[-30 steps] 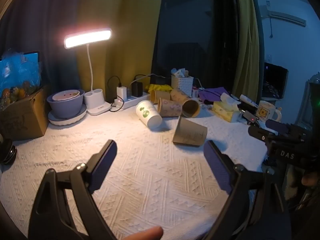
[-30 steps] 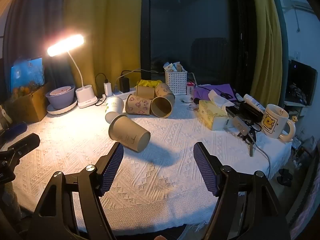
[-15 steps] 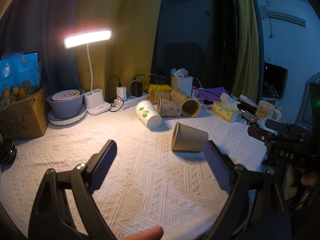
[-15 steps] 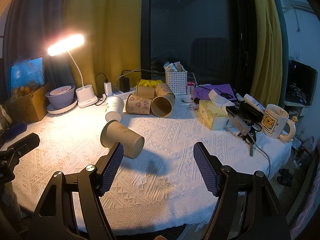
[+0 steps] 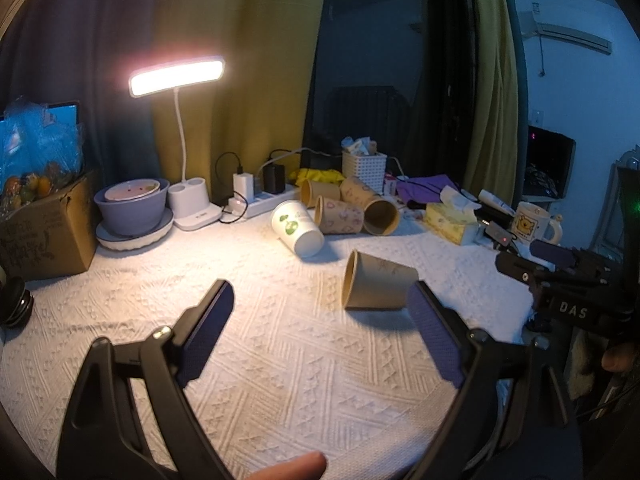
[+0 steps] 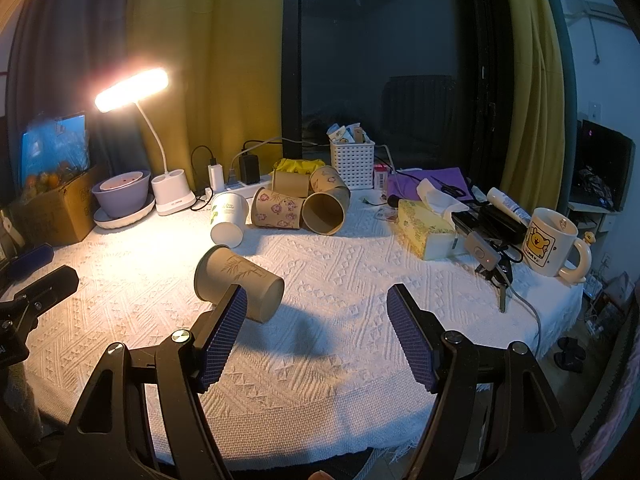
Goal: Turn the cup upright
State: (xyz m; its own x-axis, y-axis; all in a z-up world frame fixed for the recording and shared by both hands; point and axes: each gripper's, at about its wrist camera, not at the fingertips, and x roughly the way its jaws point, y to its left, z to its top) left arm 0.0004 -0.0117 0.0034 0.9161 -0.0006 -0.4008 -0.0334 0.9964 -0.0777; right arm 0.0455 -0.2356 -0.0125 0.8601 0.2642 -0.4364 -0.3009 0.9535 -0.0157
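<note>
A brown paper cup (image 5: pixel 378 284) lies on its side on the white tablecloth, mouth to the left in the left wrist view. In the right wrist view the cup (image 6: pixel 238 282) lies just beyond my right gripper's left finger. My left gripper (image 5: pixel 320 316) is open and empty, with the cup just ahead of its right finger. My right gripper (image 6: pixel 316 320) is open and empty. A white cup with green print (image 5: pixel 297 229) and several patterned brown cups (image 5: pixel 340 216) lie on their sides farther back.
A lit desk lamp (image 5: pixel 176 76), a purple bowl on a plate (image 5: pixel 132 208), a cardboard box (image 5: pixel 44 232), a power strip (image 5: pixel 260 204), a white basket (image 5: pixel 364 166), a tissue box (image 6: pixel 426 228) and a bear mug (image 6: pixel 554 242) ring the table.
The brown cup fell from tilted in the air to lying on its side on the cloth and settled. Both grippers stayed open and nearly still.
</note>
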